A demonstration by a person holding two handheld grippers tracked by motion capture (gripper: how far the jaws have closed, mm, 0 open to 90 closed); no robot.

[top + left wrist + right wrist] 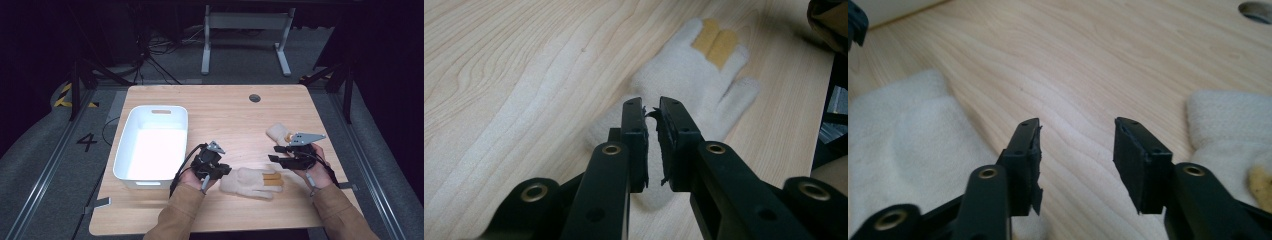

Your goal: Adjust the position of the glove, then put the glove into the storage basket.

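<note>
Two forearms in tan sleeves enter the high view from six o'clock, each hand gripping a black two-jaw gripper. The left gripper, at about seven o'clock from the table's centre, points toward three o'clock; its jaws stand a narrow slit apart. The right gripper, at about four o'clock, points toward nine o'clock; its jaws are parted wide, with nothing between them.

We see a brightly lit table against dark surroundings, glare whitening the bin, soft shadows, near jaws blurred in our gripper views.
</note>
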